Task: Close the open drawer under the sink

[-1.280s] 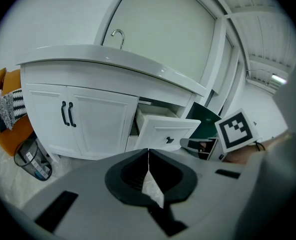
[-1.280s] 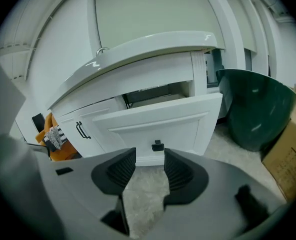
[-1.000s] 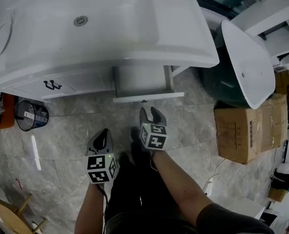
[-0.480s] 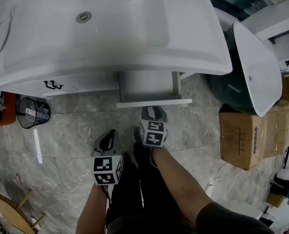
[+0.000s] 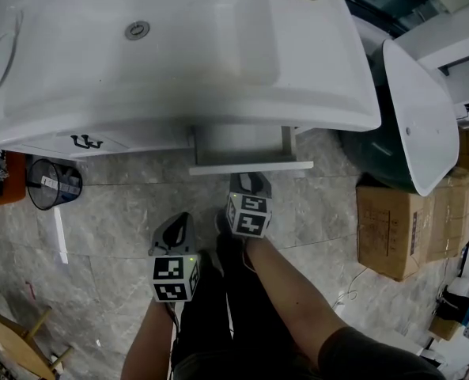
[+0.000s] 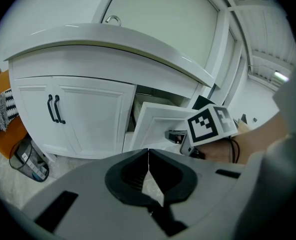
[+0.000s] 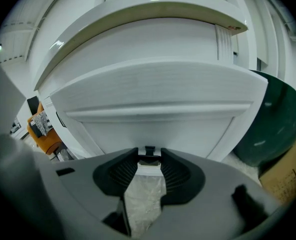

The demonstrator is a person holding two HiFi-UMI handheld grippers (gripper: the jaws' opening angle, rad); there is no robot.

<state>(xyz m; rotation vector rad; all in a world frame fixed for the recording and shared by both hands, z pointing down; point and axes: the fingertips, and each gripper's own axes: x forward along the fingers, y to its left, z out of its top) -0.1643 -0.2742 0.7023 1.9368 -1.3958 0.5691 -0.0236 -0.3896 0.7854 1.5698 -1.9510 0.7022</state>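
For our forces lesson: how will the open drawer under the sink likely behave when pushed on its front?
Probably rigid: the drawer shows a solid panelled front. It likely slides straight back, since its sides run under the sink.

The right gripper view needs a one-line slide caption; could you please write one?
Right gripper, jaws closing, with the small dark handle of the open white drawer between its tips.
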